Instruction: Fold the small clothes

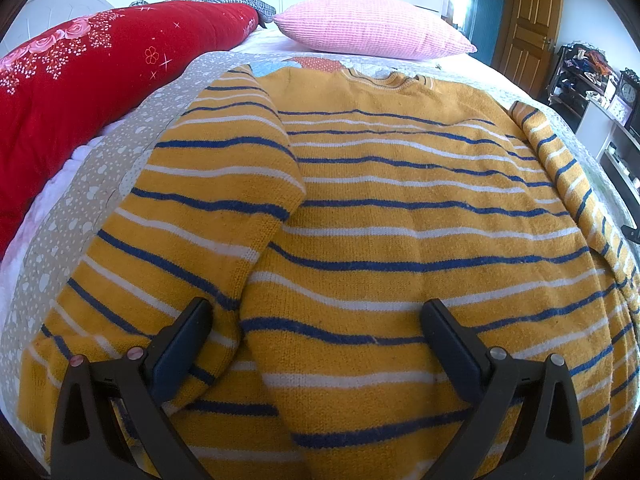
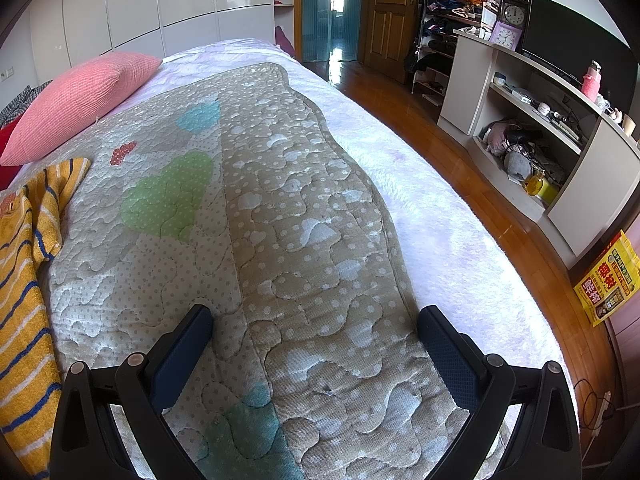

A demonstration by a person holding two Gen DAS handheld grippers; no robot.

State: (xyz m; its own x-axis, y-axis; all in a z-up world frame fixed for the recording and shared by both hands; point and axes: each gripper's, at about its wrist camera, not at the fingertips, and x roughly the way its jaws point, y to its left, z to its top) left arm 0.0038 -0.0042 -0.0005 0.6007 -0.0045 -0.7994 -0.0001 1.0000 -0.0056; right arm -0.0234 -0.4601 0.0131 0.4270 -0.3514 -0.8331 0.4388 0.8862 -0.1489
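Note:
A small yellow sweater [image 1: 392,216] with blue and white stripes lies flat on the quilted bed mat [image 1: 112,160], collar at the far end. Its left sleeve [image 1: 208,208] lies alongside the body and its right sleeve [image 1: 568,176] lies along the right edge. My left gripper [image 1: 316,312] is open just above the sweater's hem, jaws wide apart and empty. In the right wrist view the sweater [image 2: 24,280] shows only at the left edge. My right gripper [image 2: 316,320] is open and empty over the bare mat [image 2: 304,200], to the right of the sweater.
A pink pillow [image 1: 372,26] and a red quilt [image 1: 80,76] lie at the far end of the bed. The bed's right edge [image 2: 460,232] drops to a wooden floor [image 2: 480,168], with a shelf unit [image 2: 532,92] beyond.

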